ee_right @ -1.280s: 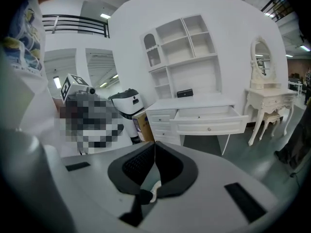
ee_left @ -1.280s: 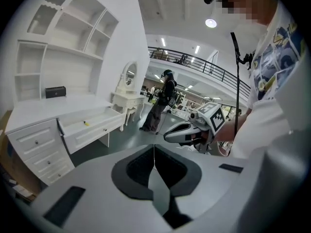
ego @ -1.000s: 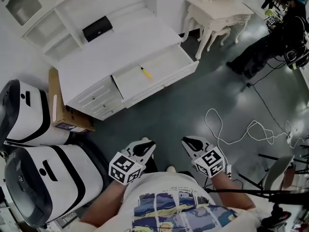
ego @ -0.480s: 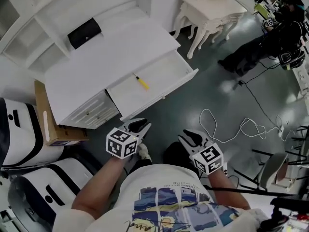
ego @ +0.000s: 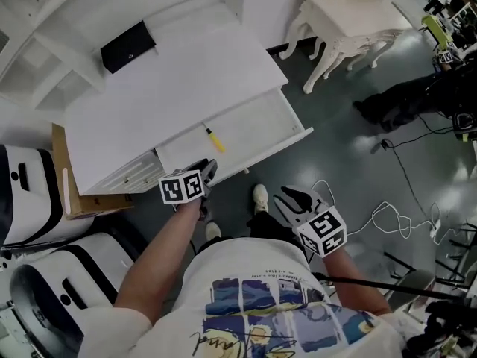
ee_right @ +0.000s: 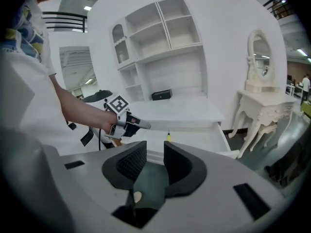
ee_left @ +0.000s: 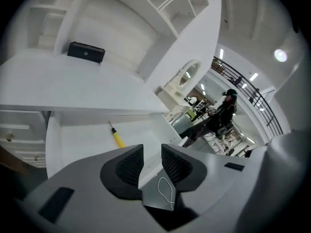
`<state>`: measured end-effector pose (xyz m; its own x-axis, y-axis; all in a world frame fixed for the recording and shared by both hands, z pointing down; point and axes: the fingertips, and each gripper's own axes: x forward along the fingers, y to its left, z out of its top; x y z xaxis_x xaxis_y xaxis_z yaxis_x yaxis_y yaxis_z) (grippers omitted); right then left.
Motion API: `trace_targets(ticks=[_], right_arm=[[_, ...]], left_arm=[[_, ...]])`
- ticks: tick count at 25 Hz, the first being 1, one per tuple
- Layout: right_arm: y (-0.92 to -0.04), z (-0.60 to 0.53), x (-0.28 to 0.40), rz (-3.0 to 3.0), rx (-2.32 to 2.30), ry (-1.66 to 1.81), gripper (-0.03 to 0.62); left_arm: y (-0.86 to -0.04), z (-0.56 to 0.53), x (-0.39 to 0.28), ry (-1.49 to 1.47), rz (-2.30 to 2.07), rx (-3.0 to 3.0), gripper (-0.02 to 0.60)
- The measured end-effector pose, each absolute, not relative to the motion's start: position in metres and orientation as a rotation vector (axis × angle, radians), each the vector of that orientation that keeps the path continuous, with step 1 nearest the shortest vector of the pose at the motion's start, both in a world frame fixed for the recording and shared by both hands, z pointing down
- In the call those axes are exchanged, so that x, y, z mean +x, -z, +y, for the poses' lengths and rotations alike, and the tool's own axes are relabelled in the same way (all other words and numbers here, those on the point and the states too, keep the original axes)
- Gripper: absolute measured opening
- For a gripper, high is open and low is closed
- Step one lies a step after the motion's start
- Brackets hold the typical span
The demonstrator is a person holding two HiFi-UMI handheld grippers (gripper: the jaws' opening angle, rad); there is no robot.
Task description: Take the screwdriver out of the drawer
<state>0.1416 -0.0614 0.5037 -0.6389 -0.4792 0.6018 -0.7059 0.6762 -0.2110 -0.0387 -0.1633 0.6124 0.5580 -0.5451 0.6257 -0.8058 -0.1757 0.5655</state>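
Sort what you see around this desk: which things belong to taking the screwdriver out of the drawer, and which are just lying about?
Job in hand: screwdriver, open drawer.
Lying about: black box on the desktop, cardboard box beside the desk, dressing table.

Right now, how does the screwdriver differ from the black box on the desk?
The screwdriver is slim with a yellow handle; the black box is blocky and dark. The screwdriver lies in the open drawer; the black box sits on the desktop. Both rest on white surfaces.
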Motion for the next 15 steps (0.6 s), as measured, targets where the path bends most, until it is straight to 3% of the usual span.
trace_targets(ticks=[15], right_arm=[[-0.538, -0.153, 0.232, -2.323, 0.713, -0.671, 0.124]], left_arm=[[-0.744, -0.247, -0.039, -0.522, -1.305, 1.472, 0.138]])
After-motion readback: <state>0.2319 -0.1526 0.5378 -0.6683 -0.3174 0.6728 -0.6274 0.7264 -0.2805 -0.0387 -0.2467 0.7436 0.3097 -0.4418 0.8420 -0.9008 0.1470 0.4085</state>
